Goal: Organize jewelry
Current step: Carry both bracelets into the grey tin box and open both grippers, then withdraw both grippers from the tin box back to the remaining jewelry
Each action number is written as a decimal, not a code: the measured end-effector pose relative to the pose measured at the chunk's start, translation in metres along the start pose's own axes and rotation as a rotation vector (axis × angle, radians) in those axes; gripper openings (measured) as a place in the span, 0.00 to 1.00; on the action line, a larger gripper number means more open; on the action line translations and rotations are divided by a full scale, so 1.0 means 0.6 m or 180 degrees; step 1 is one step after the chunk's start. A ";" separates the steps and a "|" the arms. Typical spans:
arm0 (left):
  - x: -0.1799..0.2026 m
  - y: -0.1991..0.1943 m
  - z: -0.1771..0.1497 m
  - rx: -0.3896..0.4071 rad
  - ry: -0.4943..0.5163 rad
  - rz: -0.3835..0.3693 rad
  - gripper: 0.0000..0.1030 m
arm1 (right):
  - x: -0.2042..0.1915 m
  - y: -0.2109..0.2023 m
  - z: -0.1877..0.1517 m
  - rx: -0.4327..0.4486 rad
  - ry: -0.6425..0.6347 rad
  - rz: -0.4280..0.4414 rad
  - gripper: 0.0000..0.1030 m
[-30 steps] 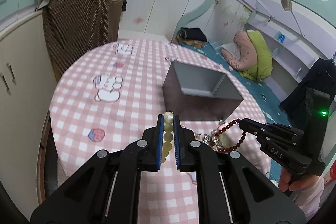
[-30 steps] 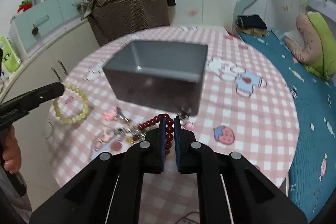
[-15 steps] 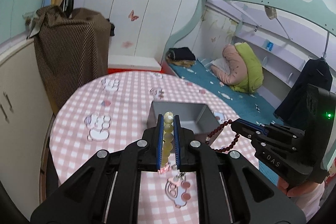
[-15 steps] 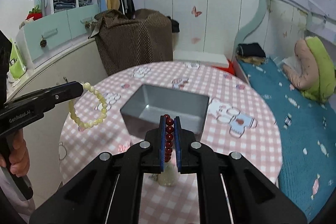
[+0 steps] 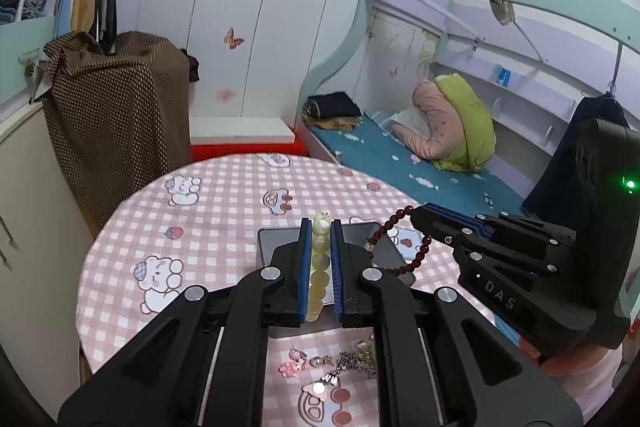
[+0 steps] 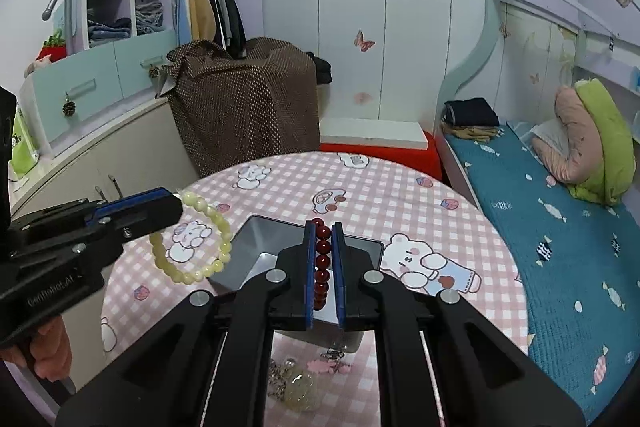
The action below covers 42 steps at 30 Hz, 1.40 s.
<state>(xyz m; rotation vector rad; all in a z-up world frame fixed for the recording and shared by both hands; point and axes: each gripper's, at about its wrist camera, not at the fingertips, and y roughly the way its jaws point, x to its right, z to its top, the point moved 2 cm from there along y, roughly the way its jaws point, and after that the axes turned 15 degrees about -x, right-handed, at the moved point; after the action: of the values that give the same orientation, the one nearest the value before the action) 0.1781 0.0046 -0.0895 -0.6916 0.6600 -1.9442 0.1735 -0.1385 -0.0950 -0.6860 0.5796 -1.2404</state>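
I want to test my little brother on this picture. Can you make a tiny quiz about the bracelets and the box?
1. True or false: both bracelets already lie in the grey box.
2. Which gripper holds the dark red bracelet? A) left B) right
3. What pattern covers the table?

Key:
1. False. The right gripper and the left gripper, pinching the pale yellow bracelet, hold them in the air.
2. B
3. Pink and white checks with cartoon animals.
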 end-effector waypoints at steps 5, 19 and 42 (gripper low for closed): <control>-0.006 0.052 0.002 -0.0167 -0.0022 0.0004 0.09 | 0.006 0.039 -0.002 -0.0167 0.0026 0.0071 0.07; -0.017 0.109 0.014 -0.0333 -0.0029 0.0082 0.27 | 0.054 0.048 0.006 -0.0199 0.0331 0.0044 0.48; -0.008 0.066 -0.022 -0.0312 -0.0083 0.0191 0.45 | 0.059 -0.002 -0.029 -0.0091 0.0428 -0.0135 0.69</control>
<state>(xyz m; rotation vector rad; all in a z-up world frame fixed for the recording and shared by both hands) 0.1940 -0.0055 -0.1270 -0.7481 0.7556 -1.8547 0.1681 -0.1759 -0.1068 -0.6450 0.6979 -1.3270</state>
